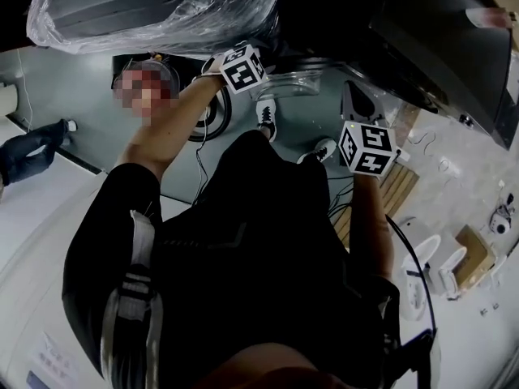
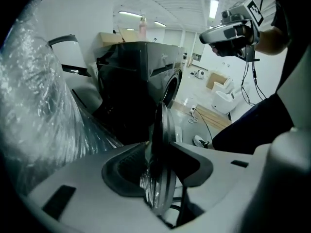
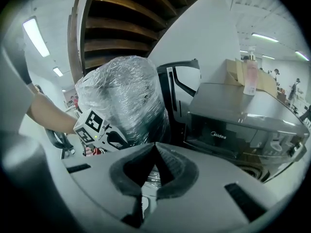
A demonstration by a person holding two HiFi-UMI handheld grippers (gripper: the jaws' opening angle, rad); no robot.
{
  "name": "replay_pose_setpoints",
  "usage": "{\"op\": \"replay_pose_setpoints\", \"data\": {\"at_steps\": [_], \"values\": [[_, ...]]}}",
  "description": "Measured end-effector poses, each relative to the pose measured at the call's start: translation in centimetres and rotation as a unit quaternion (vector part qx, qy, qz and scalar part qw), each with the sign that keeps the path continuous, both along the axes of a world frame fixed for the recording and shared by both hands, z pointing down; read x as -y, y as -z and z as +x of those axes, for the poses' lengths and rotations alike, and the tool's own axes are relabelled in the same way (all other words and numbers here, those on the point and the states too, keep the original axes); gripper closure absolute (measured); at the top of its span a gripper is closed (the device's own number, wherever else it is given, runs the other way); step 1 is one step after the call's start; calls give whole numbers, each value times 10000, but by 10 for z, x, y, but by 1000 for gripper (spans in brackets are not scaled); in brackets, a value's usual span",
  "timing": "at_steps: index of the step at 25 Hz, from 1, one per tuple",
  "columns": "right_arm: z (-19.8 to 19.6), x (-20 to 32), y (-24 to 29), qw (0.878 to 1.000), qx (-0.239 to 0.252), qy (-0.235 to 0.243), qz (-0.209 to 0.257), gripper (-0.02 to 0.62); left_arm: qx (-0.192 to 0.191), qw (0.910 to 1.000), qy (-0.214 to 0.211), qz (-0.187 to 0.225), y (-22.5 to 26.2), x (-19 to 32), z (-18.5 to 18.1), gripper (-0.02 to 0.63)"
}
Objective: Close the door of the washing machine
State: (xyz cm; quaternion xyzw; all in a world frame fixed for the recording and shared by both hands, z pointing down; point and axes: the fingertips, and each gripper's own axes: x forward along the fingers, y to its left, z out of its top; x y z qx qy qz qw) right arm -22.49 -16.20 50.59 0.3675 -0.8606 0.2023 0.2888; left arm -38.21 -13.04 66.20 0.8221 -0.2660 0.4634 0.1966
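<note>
The dark front-loading washing machine (image 2: 141, 81) stands ahead, and its top and front panel (image 3: 243, 125) also show in the right gripper view. Its round glass door (image 2: 163, 169) hangs open and shows edge-on. My left gripper (image 2: 160, 147) is open and straddles the door's rim, with one pad on each side; I cannot tell whether a pad touches it. In the head view its marker cube (image 1: 243, 67) sits beside the door's glass (image 1: 300, 79). My right gripper (image 3: 155, 147) is shut with nothing in it, held apart to the right (image 1: 361, 108) and pointing at the machine.
A bulky thing wrapped in clear plastic (image 3: 121, 96) stands close on the left of the machine. A pink bottle (image 3: 251, 76) and a cardboard box rest on the machine's top. White fixtures (image 2: 223, 98), a wooden slat mat (image 1: 397, 189) and a cable lie on the floor.
</note>
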Motion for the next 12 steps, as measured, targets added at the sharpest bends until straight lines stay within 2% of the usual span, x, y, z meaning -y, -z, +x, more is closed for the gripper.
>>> {"op": "replay_pose_setpoints", "data": {"at_steps": [5, 8, 12], "values": [[-7, -16, -29, 9997, -75, 95, -233, 591, 200, 9993, -274, -186, -25, -13, -4, 463], [-11, -26, -44, 9991, -108, 167, -383, 591, 116, 9990, -315, -302, -31, -16, -2, 463], [-10, -38, -55, 9985, -103, 196, -509, 591, -97, 9990, -166, -411, -30, -14, -4, 463]]}}
